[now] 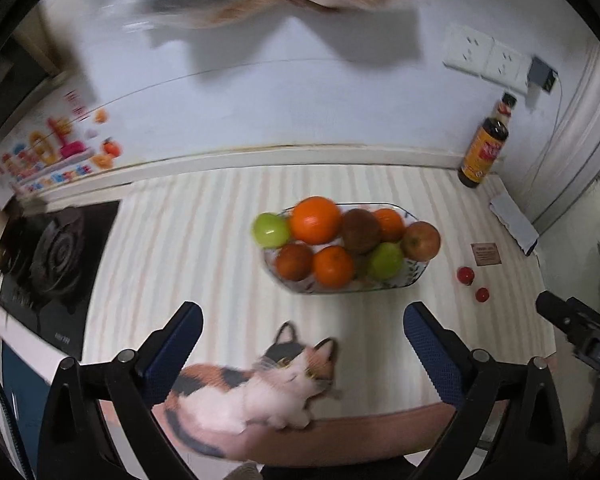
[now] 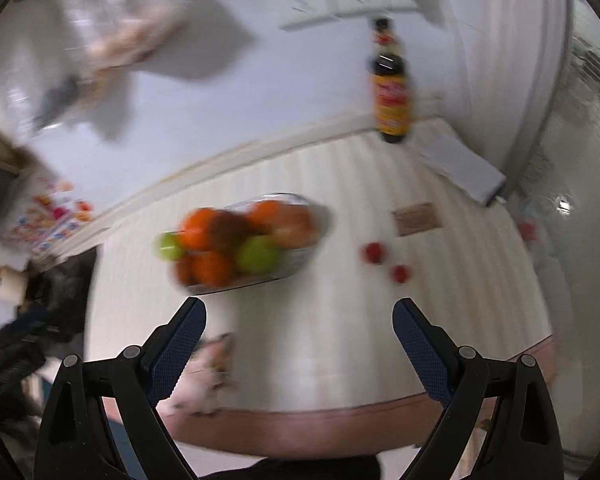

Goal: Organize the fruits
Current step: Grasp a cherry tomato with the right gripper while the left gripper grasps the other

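In the left wrist view, the left tool is seen spread wide with nothing between its blue pads, poised above the striped counter near its front edge, where a calico cat lies. Beyond it, a glass bowl is heaped with fruit: oranges, green apples, a red apple and darker round fruit. Two small red fruits are left loose on the counter to the right of the bowl, well apart from it, with a sauce bottle standing by the wall. In the blurred right wrist view, the right tool is likewise shown spread and empty, above bare counter between the bowl and the two loose red fruits. The task is judged to be barely begun or near its end: most fruit is gathered, while the two loose pieces remain to be collected.
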`<state>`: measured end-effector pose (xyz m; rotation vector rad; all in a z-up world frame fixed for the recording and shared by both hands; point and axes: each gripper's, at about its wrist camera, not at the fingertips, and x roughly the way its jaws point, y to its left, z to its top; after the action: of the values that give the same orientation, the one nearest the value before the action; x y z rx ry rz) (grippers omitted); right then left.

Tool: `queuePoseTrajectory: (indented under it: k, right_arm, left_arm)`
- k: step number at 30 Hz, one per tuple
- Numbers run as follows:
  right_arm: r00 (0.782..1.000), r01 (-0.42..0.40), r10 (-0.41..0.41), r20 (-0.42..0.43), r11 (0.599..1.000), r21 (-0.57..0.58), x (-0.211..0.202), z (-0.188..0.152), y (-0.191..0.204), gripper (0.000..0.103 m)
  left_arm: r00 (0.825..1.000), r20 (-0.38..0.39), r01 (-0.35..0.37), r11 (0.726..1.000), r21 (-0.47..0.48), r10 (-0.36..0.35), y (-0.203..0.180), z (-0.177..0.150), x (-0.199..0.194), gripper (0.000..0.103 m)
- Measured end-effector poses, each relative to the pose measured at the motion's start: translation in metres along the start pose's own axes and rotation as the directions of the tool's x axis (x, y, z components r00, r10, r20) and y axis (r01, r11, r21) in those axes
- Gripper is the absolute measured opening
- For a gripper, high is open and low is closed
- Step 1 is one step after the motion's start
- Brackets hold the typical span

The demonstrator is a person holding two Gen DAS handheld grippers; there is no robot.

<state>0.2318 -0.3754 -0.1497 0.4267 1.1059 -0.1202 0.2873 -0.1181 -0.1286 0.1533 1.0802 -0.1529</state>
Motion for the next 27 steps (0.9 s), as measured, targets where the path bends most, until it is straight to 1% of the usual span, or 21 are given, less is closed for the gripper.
queuePoseTrajectory:
  k: [1, 2, 3, 5, 7, 9, 12, 14, 16, 17, 18, 19, 20, 22, 25, 27]
  right_arm:
    - [0.999, 0.024, -0.023, -0.022, 1.000, 0.019, 0.017, 0.005, -0.019, 0.096]
    - [0.999, 0.031, -0.030, -0.044, 0.999, 0.034, 0.030, 0.010, -0.032, 0.094]
    - [0.997, 0.034, -0.031, -0.065, 0.998, 0.046, 0.043, 0.011, -0.044, 0.082]
    - [0.993, 0.038, -0.031, -0.110, 0.997, 0.063, 0.075, 0.014, -0.069, 0.069]
    - [0.988, 0.031, -0.019, -0.151, 0.997, 0.075, 0.108, 0.014, -0.088, 0.065]
    - [0.984, 0.029, -0.014, -0.178, 0.996, 0.081, 0.131, 0.012, -0.099, 0.055]
    - [0.980, 0.019, 0.001, -0.200, 0.995, 0.098, 0.164, 0.010, -0.114, 0.053]
    - [0.980, 0.015, 0.004, -0.200, 0.996, 0.092, 0.178, 0.009, -0.116, 0.051]
    - [0.979, 0.004, 0.013, -0.202, 0.996, 0.087, 0.192, 0.007, -0.118, 0.045]
    - [0.980, 0.002, 0.016, -0.201, 0.996, 0.089, 0.197, 0.006, -0.120, 0.039]
    - [0.981, 0.005, 0.011, -0.194, 0.997, 0.083, 0.200, 0.006, -0.121, 0.030]
    - [0.983, 0.011, 0.003, -0.184, 0.997, 0.076, 0.202, 0.005, -0.124, 0.028]
    - [0.986, 0.000, 0.014, -0.167, 0.997, 0.082, 0.202, 0.003, -0.128, 0.028]
    - [0.991, 0.015, -0.003, -0.135, 0.996, 0.088, 0.195, 0.002, -0.136, 0.028]
    - [0.996, 0.033, -0.022, -0.090, 0.991, 0.128, 0.173, 0.001, -0.158, 0.028]
    - [0.996, 0.057, -0.045, -0.072, 0.985, 0.165, 0.156, -0.003, -0.179, 0.028]
  left_arm:
    - [1.000, -0.012, -0.009, 1.000, 0.029, 0.009, -0.015, 0.006, 0.012, 0.103]
    - [1.000, -0.023, -0.012, 0.999, 0.045, 0.013, -0.024, 0.010, 0.020, 0.103]
    - [0.999, -0.047, -0.009, 0.998, 0.065, 0.012, -0.038, 0.016, 0.033, 0.103]
    - [0.996, -0.087, 0.013, 0.996, 0.093, -0.005, -0.060, 0.024, 0.052, 0.103]
    - [0.993, -0.121, 0.027, 0.991, 0.129, -0.011, -0.084, 0.032, 0.069, 0.103]
    - [0.991, -0.132, 0.025, 0.983, 0.180, -0.001, -0.110, 0.038, 0.084, 0.103]
    - [0.988, -0.155, 0.024, 0.971, 0.237, 0.013, -0.137, 0.045, 0.103, 0.103]
    - [0.982, -0.189, 0.031, 0.964, 0.263, 0.020, -0.152, 0.049, 0.118, 0.103]
    - [0.975, -0.220, 0.047, 0.963, 0.266, 0.013, -0.162, 0.051, 0.129, 0.103]
    - [0.972, -0.233, 0.051, 0.962, 0.268, 0.014, -0.167, 0.052, 0.135, 0.103]
    - [0.969, -0.247, 0.060, 0.962, 0.266, 0.008, -0.171, 0.052, 0.139, 0.103]
    - [0.964, -0.264, 0.077, 0.961, 0.265, -0.005, -0.177, 0.051, 0.144, 0.103]
    - [0.961, -0.275, 0.089, 0.959, 0.269, -0.012, -0.184, 0.052, 0.147, 0.103]
    - [0.955, -0.297, 0.119, 0.952, 0.283, -0.031, -0.198, 0.051, 0.152, 0.103]
    - [0.949, -0.312, 0.153, 0.938, 0.310, -0.052, -0.221, 0.049, 0.159, 0.103]
    - [0.942, -0.330, 0.182, 0.925, 0.332, -0.067, -0.240, 0.046, 0.166, 0.102]
